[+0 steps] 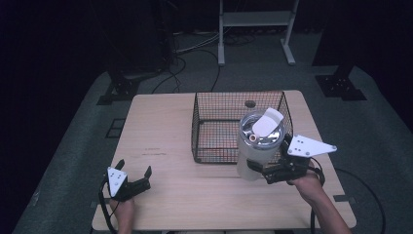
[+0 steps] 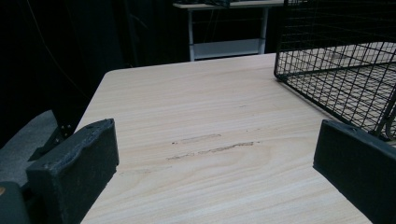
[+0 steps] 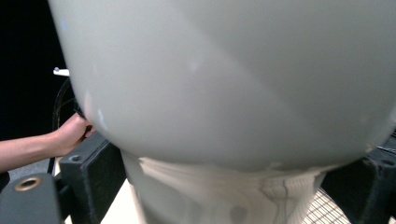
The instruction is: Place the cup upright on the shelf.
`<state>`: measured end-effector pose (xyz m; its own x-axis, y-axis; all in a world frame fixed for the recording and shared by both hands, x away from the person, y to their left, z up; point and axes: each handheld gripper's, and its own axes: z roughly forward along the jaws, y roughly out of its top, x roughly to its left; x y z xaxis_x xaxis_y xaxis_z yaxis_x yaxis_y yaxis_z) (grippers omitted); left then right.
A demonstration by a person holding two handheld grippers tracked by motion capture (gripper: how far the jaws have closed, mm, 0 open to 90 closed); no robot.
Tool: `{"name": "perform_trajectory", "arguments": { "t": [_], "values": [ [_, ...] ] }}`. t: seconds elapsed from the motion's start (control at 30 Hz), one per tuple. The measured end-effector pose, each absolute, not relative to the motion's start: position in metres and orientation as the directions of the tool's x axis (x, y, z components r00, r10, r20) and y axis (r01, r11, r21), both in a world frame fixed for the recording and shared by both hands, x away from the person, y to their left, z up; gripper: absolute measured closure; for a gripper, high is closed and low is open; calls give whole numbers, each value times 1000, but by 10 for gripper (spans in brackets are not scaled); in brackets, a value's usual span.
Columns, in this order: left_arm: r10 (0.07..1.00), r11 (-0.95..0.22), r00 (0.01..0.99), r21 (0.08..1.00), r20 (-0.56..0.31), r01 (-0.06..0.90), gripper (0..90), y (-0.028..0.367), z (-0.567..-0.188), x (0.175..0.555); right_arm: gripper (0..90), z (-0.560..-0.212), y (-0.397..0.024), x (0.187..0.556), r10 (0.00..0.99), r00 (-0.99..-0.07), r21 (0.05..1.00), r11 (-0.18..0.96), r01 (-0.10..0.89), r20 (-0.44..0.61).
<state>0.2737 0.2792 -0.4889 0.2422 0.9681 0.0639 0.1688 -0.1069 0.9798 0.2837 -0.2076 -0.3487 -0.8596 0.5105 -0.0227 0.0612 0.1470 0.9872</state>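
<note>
A pale, translucent tumbler [image 1: 253, 146] with a clear lid and a white flip tab is held upright in the right tongs [image 1: 267, 171], which are closed on its lower body from the person's side. The tumbler is seen at the near right corner of a black wire basket [image 1: 214, 126], in front of the basket's near wall; whether it is lifted clear of the tabletop [image 1: 165, 146] cannot be told from the high view. In the right gripper view the tumbler's wide upper body [image 3: 233, 79] and narrower, textured base are pressed between the two black jaws at the lower corners of the frame, and the basket mesh is glimpsed at lower right. A grey three-cornered plate [image 1: 311, 145] is carried on top of the right tongs, and the right hand [image 1: 306, 181] is seen behind them.

The wire basket is placed on the far right half of the light wooden tabletop.

The left tongs [image 1: 134, 170] are held low over the near left part of the tabletop, well apart from the basket and the tumbler, with the jaws spread wide and nothing between them. In the left gripper view the bare wood grain [image 2: 210, 140], marked by a few faint scuffs, is seen between the jaws, and the basket's corner [image 2: 336, 70] is seen at upper right. The left hand [image 3: 72, 133] is seen at the left edge of the right gripper view.

A white frame [image 1: 255, 24] stands on the dark floor beyond the tabletop.
</note>
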Motion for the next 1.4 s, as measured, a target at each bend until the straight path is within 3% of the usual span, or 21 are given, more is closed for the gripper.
{"name": "perform_trajectory", "arguments": {
  "t": [0.53,0.97,1.4],
  "values": [
    [967,-107,245,981,65,164,0,280,-489,274,90,-319,-196,323,518,-855,990,134,33,-42],
    [967,-105,246,981,62,164,0,280,-489,274,90,-292,-178,377,533,-845,986,161,36,-56],
    [966,-108,251,980,64,167,0,281,-489,274,90,-286,-159,423,542,-839,987,156,50,-43]
  ]
}}
